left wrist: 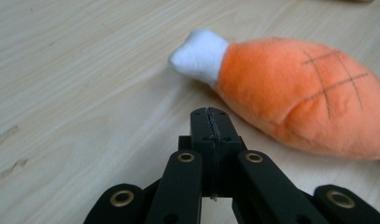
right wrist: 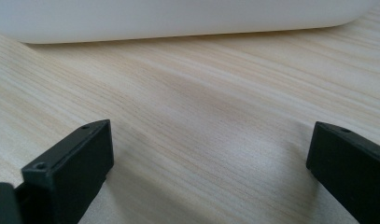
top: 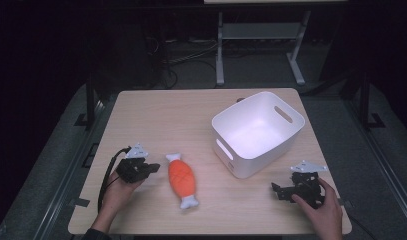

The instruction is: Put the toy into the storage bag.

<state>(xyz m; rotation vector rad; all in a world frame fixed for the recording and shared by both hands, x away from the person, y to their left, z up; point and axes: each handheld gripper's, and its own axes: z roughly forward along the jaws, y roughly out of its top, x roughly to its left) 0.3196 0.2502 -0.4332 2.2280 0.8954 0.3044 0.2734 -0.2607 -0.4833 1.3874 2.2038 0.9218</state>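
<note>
An orange plush drumstick (top: 182, 179) with white ends lies on the wooden table (top: 166, 115), left of a white bin (top: 257, 132). My left gripper (top: 155, 167) sits just left of the toy, held in a hand, jaws pressed together with nothing between them. In the left gripper view the shut jaws (left wrist: 210, 122) point at the table just short of the drumstick (left wrist: 295, 93), near its white tip. My right gripper (top: 277, 190) rests at the table's front right, below the bin, jaws spread wide over bare wood (right wrist: 211, 154), with the bin wall (right wrist: 178, 18) ahead.
The bin has handle slots and stands open-topped at the right middle of the table. Beyond the far edge are a dark floor, cables and a metal frame's legs (top: 220, 55).
</note>
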